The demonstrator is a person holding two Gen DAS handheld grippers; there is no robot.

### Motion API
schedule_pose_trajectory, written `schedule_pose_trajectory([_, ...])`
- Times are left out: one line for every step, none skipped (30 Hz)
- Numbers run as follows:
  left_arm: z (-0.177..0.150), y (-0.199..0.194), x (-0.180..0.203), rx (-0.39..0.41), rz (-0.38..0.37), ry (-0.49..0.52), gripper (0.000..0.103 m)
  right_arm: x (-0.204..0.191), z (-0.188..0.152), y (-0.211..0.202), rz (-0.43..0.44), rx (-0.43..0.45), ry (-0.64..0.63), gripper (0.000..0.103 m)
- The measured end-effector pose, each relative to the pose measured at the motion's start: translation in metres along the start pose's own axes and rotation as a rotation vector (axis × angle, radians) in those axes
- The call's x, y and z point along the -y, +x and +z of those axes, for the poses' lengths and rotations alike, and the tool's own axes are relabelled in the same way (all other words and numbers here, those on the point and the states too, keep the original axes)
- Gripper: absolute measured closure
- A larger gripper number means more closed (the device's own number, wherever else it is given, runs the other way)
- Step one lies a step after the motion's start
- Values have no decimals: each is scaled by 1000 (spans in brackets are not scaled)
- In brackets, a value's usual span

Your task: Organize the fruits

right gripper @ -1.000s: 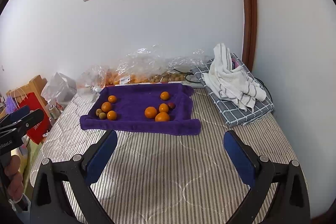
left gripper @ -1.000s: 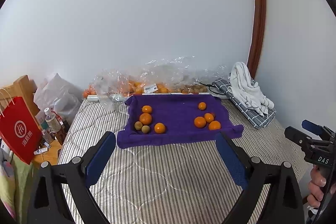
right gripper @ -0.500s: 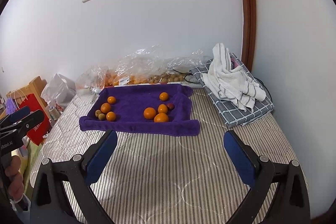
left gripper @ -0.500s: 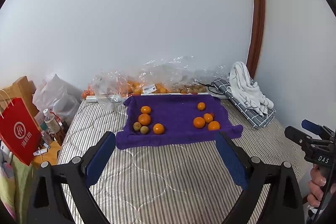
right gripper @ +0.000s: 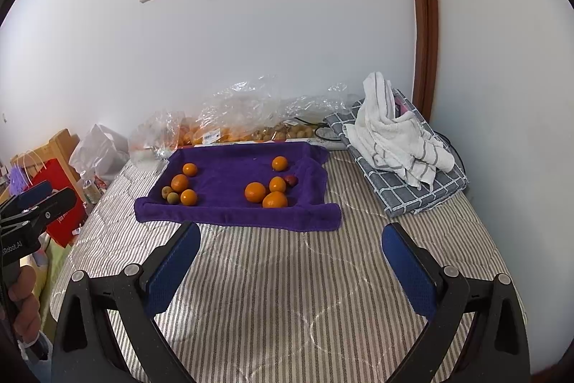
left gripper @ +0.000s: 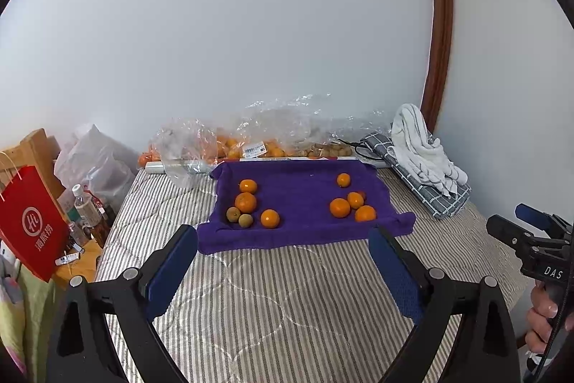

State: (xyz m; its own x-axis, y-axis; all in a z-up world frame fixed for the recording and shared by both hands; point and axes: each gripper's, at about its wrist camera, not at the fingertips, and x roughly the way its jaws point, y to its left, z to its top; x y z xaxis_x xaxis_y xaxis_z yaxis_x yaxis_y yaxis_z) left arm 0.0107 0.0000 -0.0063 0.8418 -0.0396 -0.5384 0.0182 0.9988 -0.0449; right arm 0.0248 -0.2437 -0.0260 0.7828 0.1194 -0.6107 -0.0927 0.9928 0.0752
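hovering: both tongs released | right tongs [left gripper: 538,232] marked "das" | red bag [left gripper: 30,225] print possibly chinese

Both wrist views face wall from bed foot; share purple towel [left gripper: 305,200] [right gripper: 233,182].

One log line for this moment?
left gripper: open, empty | right gripper: open, empty | fruit: on purple towel, untouched

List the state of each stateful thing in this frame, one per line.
Left gripper: jaws open, empty.
Right gripper: jaws open, empty.
Purple towel: spread on the bed, edges turned up, fruit in two clusters.
White striped towel: crumpled on folded grey cloth.
Plastic bags: open, holding fruit.
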Motion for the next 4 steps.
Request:
schedule_pose_trajectory([0, 0, 0, 0, 1, -1, 6, 0, 0, 0, 1, -1, 0, 3])
schedule_pose_trajectory([0, 1, -1, 1, 2, -1, 6, 0, 0, 0, 1, -1, 1, 3])
schedule_pose_trajectory([0, 1, -1, 1, 2, 0, 6, 0, 0, 1, 2, -1, 1, 3])
schedule_pose_trajectory([-1, 2, -2, 3, -3, 2, 6, -1, 0, 1, 2, -2, -1, 3])
